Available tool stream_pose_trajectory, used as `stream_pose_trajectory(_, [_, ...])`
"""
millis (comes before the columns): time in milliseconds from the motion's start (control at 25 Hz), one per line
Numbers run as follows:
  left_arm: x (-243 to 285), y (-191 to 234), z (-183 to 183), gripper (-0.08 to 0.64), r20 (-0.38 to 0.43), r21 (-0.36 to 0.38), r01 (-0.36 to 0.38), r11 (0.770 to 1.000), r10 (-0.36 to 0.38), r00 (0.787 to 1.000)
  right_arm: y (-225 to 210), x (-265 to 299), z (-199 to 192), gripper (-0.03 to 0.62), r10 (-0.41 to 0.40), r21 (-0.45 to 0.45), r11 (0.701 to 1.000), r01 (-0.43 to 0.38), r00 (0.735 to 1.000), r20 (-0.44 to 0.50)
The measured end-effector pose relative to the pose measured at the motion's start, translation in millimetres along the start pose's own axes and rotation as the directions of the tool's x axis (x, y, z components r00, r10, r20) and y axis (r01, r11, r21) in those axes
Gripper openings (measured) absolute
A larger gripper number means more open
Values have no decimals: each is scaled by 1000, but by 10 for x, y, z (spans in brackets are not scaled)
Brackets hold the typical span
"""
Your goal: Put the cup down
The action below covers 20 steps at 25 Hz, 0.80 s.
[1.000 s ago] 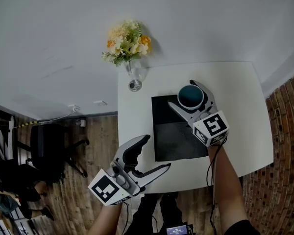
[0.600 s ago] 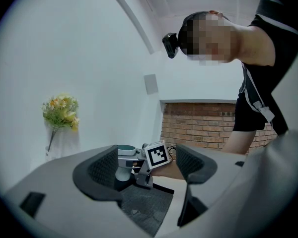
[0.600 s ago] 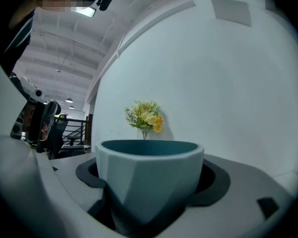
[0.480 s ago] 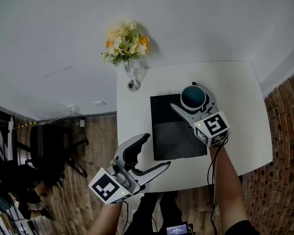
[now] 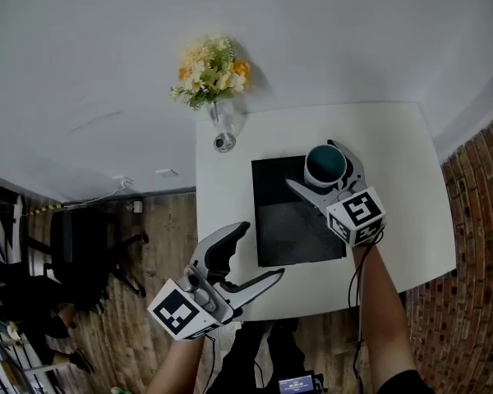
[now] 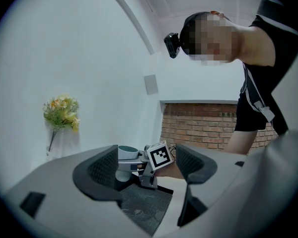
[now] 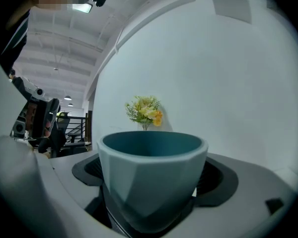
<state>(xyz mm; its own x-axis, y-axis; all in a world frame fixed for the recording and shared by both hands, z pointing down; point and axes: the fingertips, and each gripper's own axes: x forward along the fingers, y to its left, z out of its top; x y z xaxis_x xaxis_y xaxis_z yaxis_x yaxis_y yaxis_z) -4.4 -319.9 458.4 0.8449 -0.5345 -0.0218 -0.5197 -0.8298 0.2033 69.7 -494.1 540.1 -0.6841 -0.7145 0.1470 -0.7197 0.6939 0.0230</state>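
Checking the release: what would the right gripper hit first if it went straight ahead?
The cup, standing between the right gripper's opening jaws; beyond it, apparently the flowers by the wall.

Right gripper (image 7: pixel 153 171): jaws opening, teal faceted cup (image 7: pixel 150 192) upright between them. Ribbed pads (image 7: pixel 91 168) flank its wall close on either side. Dead ahead past the rim: a yellow-and-green flower bunch (image 7: pixel 145 110) against a white wall (image 7: pixel 223 83). Far off to the left: railing (image 7: pixel 75 130) and ceiling lights.
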Motion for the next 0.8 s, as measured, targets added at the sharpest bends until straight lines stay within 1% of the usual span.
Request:
stream_pose_trajectory(240, [-12,2,-6,354,-5,1,-7,1000,7,1000,6,-67,27,500,-7,31,999,7,1000,14])
stream_pose_trajectory(480, [-4,64,-77,354,-17,-26,-20,999,19,1000,2,-162,113,500,-18,29,999,17,999,26])
stream_pose_trajectory(640, [-19,99,-94,354,-28,-21,-37,999,36,999,36,-216,167,500,-15,33,999,14,999,34])
stream_pose_trajectory(800, [-37,93,-88,354,-37,-19,-38,999,37,999,23,-278,219,501,-32,55,998,30,999,41])
